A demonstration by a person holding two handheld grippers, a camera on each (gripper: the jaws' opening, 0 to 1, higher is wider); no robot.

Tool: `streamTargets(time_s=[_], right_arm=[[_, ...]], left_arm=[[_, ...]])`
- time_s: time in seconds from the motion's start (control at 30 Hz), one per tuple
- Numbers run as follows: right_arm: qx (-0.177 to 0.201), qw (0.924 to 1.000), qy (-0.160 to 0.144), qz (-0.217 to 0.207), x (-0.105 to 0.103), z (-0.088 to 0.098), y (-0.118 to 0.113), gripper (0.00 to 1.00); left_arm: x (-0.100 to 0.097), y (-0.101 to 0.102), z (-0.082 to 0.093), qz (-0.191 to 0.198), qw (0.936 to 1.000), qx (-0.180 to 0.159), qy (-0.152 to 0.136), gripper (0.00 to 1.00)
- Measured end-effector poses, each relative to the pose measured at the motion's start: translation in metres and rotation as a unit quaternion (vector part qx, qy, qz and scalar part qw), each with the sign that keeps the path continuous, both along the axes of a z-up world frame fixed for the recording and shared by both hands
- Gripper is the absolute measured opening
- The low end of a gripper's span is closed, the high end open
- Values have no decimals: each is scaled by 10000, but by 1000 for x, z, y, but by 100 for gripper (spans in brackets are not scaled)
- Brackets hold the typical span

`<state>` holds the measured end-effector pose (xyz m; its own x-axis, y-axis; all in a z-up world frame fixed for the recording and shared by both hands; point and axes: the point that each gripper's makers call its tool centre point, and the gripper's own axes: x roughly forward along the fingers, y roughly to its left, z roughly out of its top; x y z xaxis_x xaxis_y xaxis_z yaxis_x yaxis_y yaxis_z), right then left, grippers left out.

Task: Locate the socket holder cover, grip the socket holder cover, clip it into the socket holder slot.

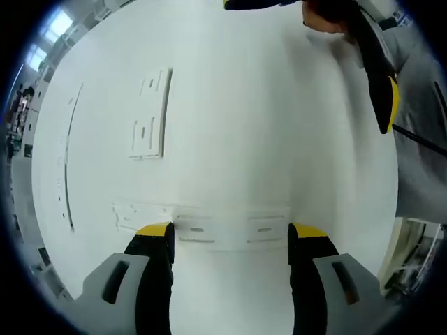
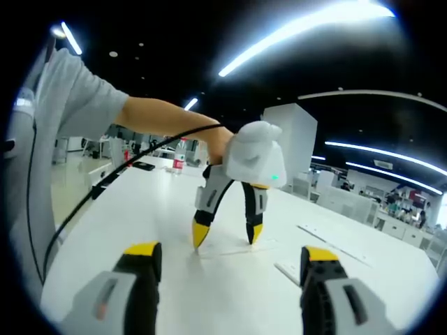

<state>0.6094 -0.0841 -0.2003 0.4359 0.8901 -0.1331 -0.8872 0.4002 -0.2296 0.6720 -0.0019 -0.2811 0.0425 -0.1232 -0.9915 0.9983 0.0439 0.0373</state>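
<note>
Jaws of the left gripper stand spread over the white socket holder cover flat on the table, so it should descend squarely before pinching, while the right gripper waits spread, empty.

no text, label, brand or number can be read in either view; the red label on the bottle standing at the far end of the desk is too small to make out.
</note>
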Motion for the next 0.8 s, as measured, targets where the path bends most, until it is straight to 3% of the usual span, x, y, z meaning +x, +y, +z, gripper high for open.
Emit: streamTargets(time_s=[0.8], right_arm=[[-82,9999,-39,49,-1,-3,2,82]], left_arm=[[-2,7,0,1,9999,-94,-106,68]])
